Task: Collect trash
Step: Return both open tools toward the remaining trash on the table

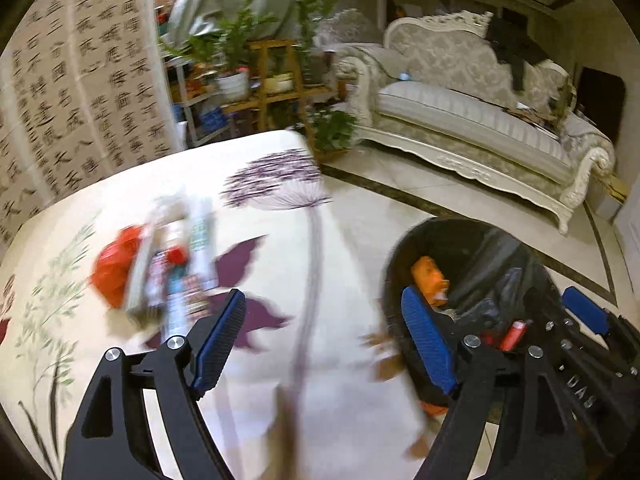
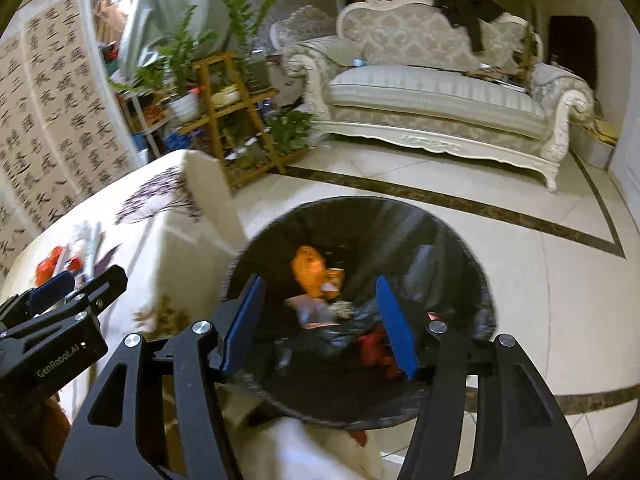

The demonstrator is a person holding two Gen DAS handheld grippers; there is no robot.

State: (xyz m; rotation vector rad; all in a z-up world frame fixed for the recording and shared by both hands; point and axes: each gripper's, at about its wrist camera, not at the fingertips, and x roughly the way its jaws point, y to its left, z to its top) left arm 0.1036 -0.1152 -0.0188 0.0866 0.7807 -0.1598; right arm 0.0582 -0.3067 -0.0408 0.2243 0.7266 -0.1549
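Observation:
A pile of trash, with a red bag and several printed wrappers, lies on the flowered tablecloth; it also shows small in the right wrist view. My left gripper is open and empty above the table, to the right of the pile. A black-lined trash bin stands on the floor beside the table and holds an orange wrapper and other trash. My right gripper is open and empty right over the bin; it shows at the right of the left wrist view.
A white ornate sofa stands across the tiled floor. A wooden plant stand with potted plants is beyond the table's corner. A calligraphy screen stands behind the table. The left gripper shows at the left of the right wrist view.

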